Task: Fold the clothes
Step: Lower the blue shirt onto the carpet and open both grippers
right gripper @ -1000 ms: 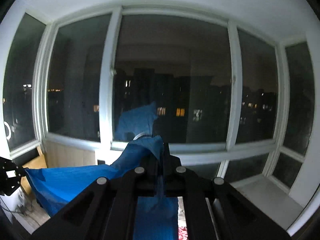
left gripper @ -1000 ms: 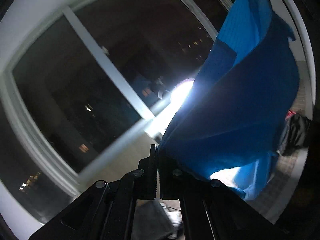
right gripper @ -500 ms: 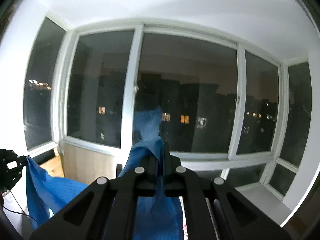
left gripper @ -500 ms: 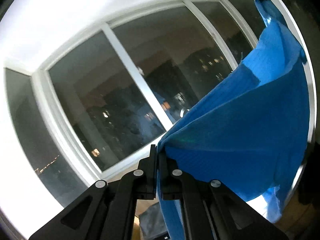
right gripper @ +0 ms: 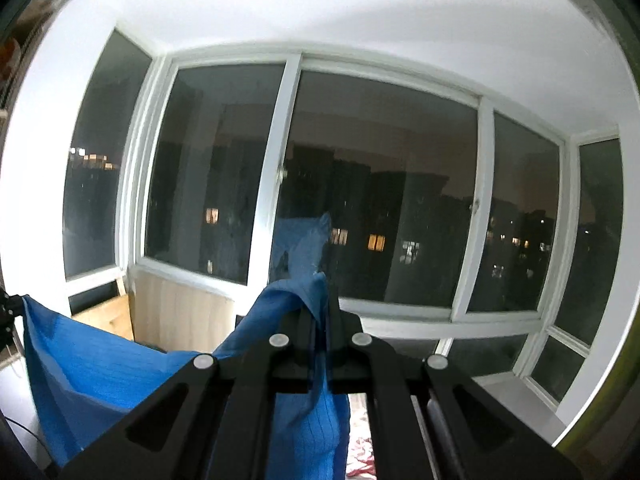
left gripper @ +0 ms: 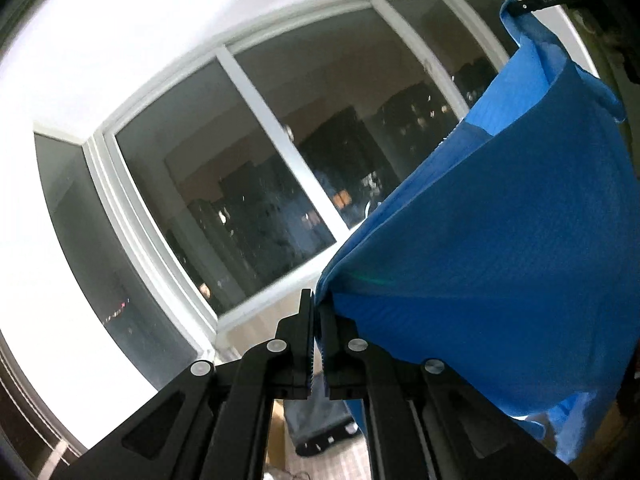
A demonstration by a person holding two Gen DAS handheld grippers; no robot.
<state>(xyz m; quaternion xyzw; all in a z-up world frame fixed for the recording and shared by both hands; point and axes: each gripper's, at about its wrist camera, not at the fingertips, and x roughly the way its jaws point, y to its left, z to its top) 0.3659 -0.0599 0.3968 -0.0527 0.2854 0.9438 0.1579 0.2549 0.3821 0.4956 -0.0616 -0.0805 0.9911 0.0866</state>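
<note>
I have the blue garment pinched at two points and strung up in the air between them: my left tool is clamped on one corner of it, and my right tool is clamped on another bunched corner. From the left wrist view the cloth fans away toward two o'clock, up to where the right tool bites its far end near the frame's edge; from the right wrist view it sags off toward eight o'clock. Over the last second both tools have swung upward, so the dark windows and white ceiling fill the views and the cloth has opened from a crumpled drape into a wider sheet. I judge that readies it to be spread for a fold.
</note>
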